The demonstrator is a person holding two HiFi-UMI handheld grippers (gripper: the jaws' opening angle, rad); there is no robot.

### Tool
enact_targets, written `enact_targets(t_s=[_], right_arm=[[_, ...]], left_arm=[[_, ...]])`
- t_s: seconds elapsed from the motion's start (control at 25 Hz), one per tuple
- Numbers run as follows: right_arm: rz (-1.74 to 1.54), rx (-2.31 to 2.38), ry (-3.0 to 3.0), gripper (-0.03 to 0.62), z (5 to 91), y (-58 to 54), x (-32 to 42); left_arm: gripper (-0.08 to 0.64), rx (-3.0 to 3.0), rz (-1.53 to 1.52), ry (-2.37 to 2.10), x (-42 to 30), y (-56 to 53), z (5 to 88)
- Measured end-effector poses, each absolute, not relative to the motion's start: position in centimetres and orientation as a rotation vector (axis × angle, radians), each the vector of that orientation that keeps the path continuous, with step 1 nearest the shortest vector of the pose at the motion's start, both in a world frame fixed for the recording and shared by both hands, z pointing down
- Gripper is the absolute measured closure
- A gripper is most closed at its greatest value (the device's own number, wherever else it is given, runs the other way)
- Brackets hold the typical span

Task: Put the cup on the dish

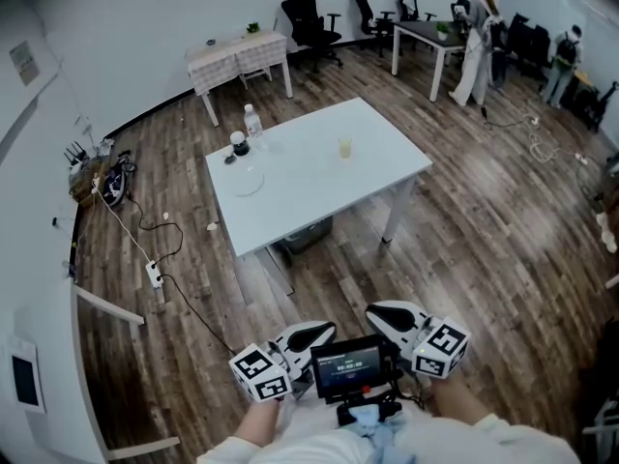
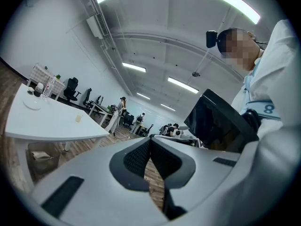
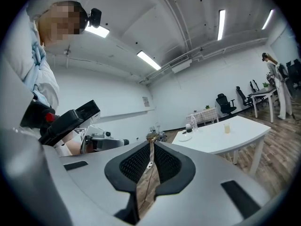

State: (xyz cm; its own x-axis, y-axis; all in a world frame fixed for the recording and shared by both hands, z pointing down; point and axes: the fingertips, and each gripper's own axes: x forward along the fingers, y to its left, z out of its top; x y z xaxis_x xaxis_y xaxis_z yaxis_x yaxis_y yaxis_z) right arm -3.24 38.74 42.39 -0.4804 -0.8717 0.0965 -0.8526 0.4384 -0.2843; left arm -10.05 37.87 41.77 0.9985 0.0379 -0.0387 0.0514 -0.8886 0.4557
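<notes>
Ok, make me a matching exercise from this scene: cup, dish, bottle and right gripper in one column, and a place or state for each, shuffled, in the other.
Things:
1 cup
2 dish
3 bottle
4 right gripper

Places or states:
A shut, empty, well away from the table
B upright at the table's far-left edge
C flat, empty, near the table's left corner
D small, yellowish, alone mid-table

Pairs: 1-D, 2-C, 3-B, 4-A

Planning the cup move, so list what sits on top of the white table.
On the table: a clear dish, a pale cup standing apart from it, and a water bottle and dark-topped container beside the dish. Nothing covers them; the cup's contents are too small to tell.
</notes>
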Motion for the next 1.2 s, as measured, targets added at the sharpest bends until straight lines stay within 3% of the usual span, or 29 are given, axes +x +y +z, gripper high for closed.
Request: enact_targets(t_s=[1.2], right_arm=[[-0.482, -1.584, 2.653, 0.558, 45.3, 41.1, 2.1]], left_arm=[[0.558, 2.643, -0.010, 0.045, -5.0, 39.9, 43.6]])
